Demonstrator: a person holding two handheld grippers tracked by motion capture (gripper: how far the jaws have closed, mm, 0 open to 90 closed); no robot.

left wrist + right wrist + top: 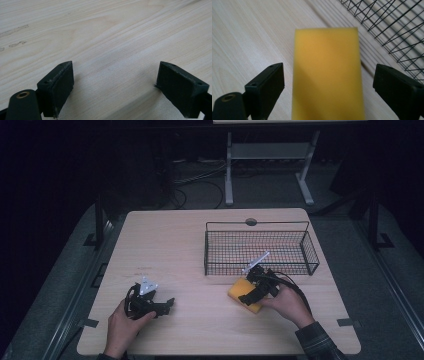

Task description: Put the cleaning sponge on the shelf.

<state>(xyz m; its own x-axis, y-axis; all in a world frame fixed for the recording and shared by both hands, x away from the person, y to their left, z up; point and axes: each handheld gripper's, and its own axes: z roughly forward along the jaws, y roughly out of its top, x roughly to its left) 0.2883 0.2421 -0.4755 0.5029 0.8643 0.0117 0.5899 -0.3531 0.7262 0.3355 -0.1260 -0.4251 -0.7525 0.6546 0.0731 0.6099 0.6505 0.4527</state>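
Observation:
A yellow sponge (pixel 239 291) lies flat on the wooden table (pixel 180 245), just in front of the wire basket (pixel 260 247). My right gripper (pixel 246 297) hovers over the sponge and is open. In the right gripper view the sponge (pixel 328 75) lies between the two black jaws, with a gap on each side. My left gripper (pixel 169 304) rests low over bare wood at the table's front left. It is open, and the left gripper view has only wood grain between its fingertips (pixel 56 87).
The black wire basket stands at the back right of the table and looks empty; its mesh (pixel 392 27) runs close past the sponge's far side. A round grommet (pixel 251 222) sits at the table's far edge. A dark floor with cables and a metal stand lies beyond.

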